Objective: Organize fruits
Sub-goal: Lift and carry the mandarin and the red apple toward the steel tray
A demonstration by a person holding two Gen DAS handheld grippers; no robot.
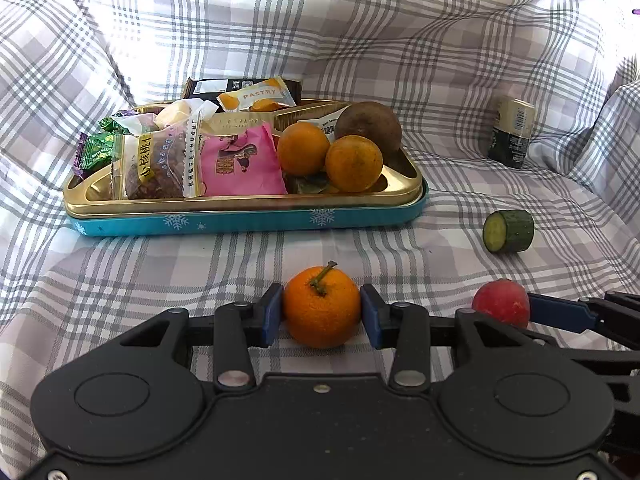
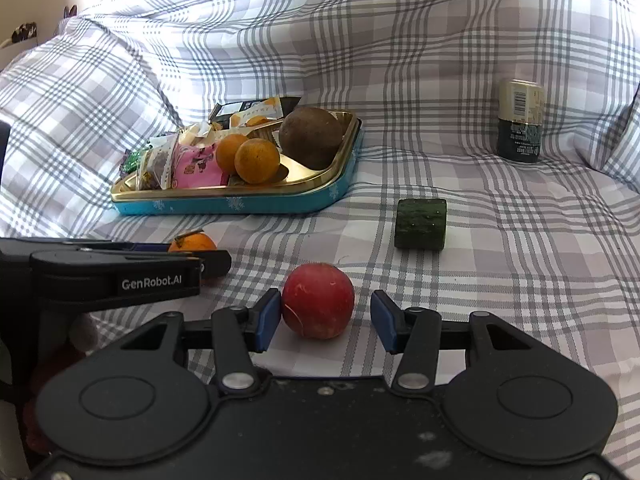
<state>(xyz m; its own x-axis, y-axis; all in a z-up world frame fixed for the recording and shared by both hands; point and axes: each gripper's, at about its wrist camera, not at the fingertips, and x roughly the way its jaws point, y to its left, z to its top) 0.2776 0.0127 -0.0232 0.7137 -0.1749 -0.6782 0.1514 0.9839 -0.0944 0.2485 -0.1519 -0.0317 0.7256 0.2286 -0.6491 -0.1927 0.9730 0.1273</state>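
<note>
Surface: a plaid cloth [image 2: 500,240] in grey, white and pale lilac checks covers everything, lying fairly flat in front and creased in soft folds.
Back: behind the flat part the same cloth rises like a backrest, draped and wrinkled.
Sides: left of the flat part a cushion-like bulge [image 2: 80,92] swells under the cloth; right of it another padded fold [image 1: 616,128] climbs up.
Light: bright daylight washes out the cloth at the upper left of the backrest, above the left bulge.
Beyond: a pale strip shows past the cloth's upper left edge, too blurred to identify.
</note>
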